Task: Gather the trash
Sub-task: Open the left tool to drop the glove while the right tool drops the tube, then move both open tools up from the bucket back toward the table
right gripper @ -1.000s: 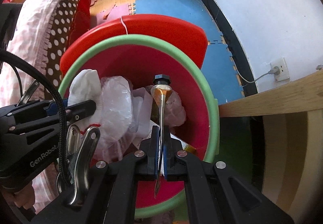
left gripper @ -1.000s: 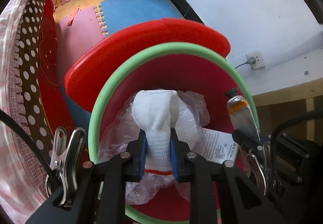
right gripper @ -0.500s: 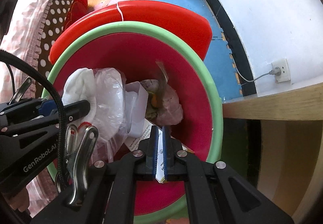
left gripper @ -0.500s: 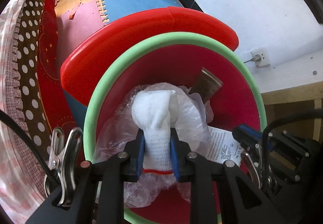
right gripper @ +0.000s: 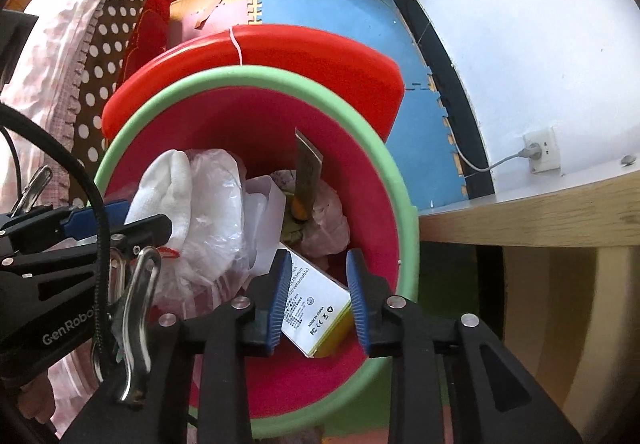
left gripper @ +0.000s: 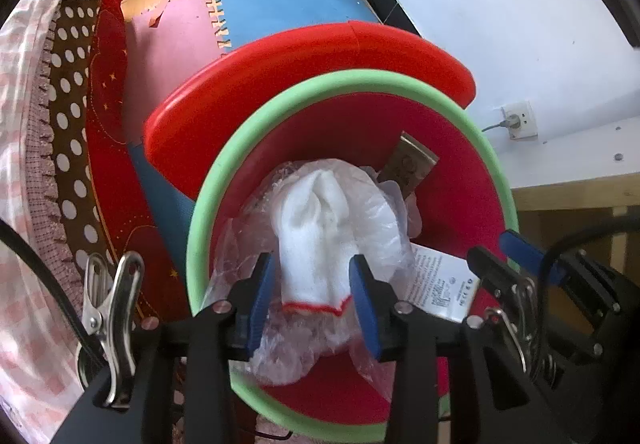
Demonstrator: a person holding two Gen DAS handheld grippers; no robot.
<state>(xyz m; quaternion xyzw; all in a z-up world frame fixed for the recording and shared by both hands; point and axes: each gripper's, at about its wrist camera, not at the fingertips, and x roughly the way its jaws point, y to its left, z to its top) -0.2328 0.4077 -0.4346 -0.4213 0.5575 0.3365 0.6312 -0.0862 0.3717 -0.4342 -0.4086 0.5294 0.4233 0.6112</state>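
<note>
A: Hovering over the red bin, the left gripper had just been opening; the white sock sat loose between its pads.

B: Right gripper likewise opening, released. Flattened tube stood inside the bin, apparently cap-down.

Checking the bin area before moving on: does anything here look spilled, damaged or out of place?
Nothing has spilled outside the red bin. The white sock, plastic bag, squeezed tube and white box all lie inside. Only the foam floor mats look damaged, with chipped, ragged edges by the wall.
</note>
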